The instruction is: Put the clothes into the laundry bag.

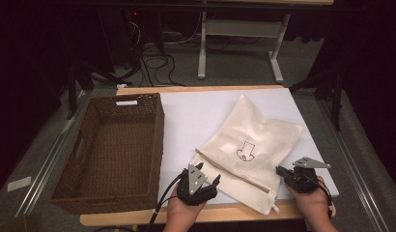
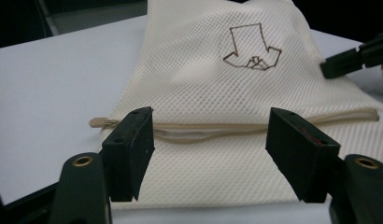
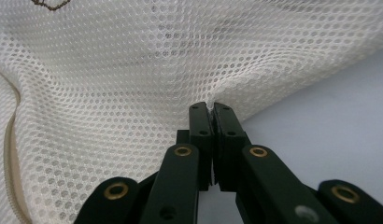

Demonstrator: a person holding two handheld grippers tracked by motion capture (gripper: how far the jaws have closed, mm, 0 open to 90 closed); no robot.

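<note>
the mesh laundry bag [image 1: 251, 145] lies flat on the bench [image 1: 196, 113], beside the wicker basket [image 1: 114, 150]. right claw [image 3: 211, 106] pinches its edge; left claw [image 2: 210, 140] is spread before the zipper [image 2: 236, 128]. lifting and basketing likely remain.

Black grippers with brass rivets, grey three-cornered plates, trailing black cables and blocky jaws.
</note>
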